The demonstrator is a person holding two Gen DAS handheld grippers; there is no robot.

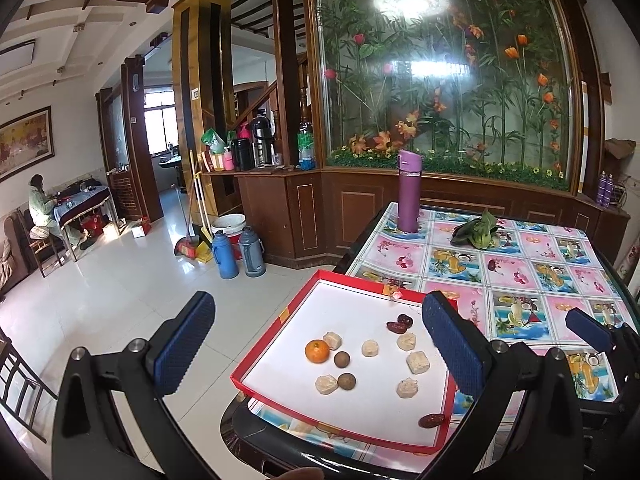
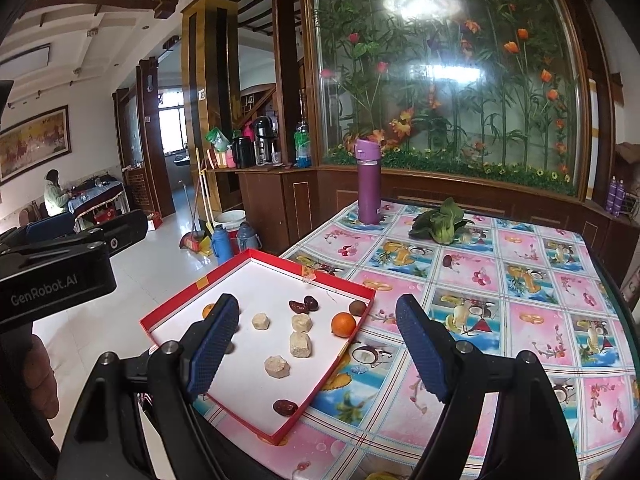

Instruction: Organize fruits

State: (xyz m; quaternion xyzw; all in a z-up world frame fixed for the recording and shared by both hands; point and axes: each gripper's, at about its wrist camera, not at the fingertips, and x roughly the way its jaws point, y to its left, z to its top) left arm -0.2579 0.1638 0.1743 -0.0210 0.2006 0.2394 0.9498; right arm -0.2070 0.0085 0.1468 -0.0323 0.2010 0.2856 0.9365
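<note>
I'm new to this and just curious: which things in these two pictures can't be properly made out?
- Left wrist view: the left gripper finger hides part of the red tray rim.
- Right wrist view: an orange fruit sits half behind a finger.
- Right wrist view: a yellow object is cut off by the bottom edge.

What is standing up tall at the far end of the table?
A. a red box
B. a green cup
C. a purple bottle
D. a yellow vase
C: a purple bottle stands upright on the far end of the table, left of the leafy vegetable.
</note>
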